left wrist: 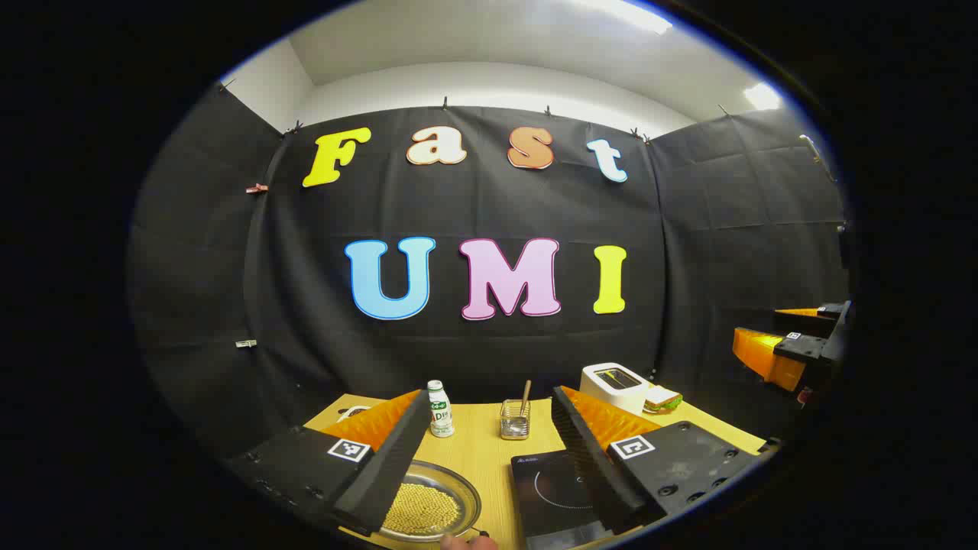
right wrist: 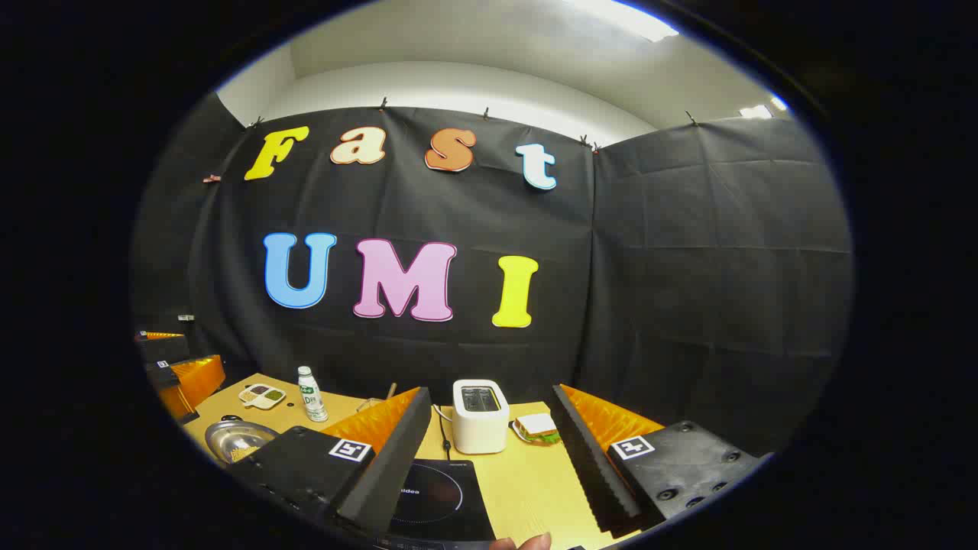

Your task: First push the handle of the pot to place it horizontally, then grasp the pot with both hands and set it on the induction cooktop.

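The pot point(left wrist: 439, 504) is a shallow metal pan holding small yellow grains, low on the wooden table between and below my left gripper's point(left wrist: 489, 470) fingers. That gripper is open and hovers above the table, with nothing between its fingers. The black induction cooktop point(left wrist: 546, 493) lies just right of the pot. In the right gripper view the cooktop point(right wrist: 439, 496) sits under my open right gripper point(right wrist: 489, 466), and the pot point(right wrist: 237, 441) is far left. I cannot make out the pot's handle. The other gripper appears at the far right point(left wrist: 795, 344) and at the far left point(right wrist: 179, 374).
At the back of the table stand a small white bottle point(left wrist: 439, 409), a wire holder with a stick point(left wrist: 516, 420), a white toaster point(right wrist: 480, 416) and a sandwich on a plate point(right wrist: 539, 428). A small sauce dish point(right wrist: 261, 395) lies back left. A fingertip point(right wrist: 527, 542) shows at the bottom edge.
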Motion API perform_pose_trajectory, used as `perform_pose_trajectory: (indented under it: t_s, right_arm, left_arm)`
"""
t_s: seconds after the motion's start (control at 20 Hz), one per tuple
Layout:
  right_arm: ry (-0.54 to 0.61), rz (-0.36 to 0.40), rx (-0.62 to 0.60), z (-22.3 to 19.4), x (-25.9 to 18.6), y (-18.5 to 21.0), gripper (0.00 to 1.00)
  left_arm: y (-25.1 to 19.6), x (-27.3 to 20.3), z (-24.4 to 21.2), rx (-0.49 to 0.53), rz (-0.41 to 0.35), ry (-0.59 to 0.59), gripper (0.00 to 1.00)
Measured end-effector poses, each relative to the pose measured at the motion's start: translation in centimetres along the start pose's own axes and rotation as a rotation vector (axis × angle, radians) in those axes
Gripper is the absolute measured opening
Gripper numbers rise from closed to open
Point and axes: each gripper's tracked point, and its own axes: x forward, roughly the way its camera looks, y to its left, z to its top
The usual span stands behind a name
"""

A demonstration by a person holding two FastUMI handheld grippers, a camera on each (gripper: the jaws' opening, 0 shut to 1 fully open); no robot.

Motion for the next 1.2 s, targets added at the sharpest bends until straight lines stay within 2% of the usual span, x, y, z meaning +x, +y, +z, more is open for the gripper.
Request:
perform_pose_trajectory:
  t_s: [0.8,1.2]
  right_arm:
    - [0.001,0.014,0.001,0.1,0.1,0.3,0.98]
    - [-0.02,0.029,-0.013,0.7,-0.1,0.6,0.98]
  left_arm:
    - [-0.1,0.2,0.2,0.009,-0.003,-0.012,0.98]
    - [1.1,-0.6,0.8,-0.004,0.003,-0.022,0.97]
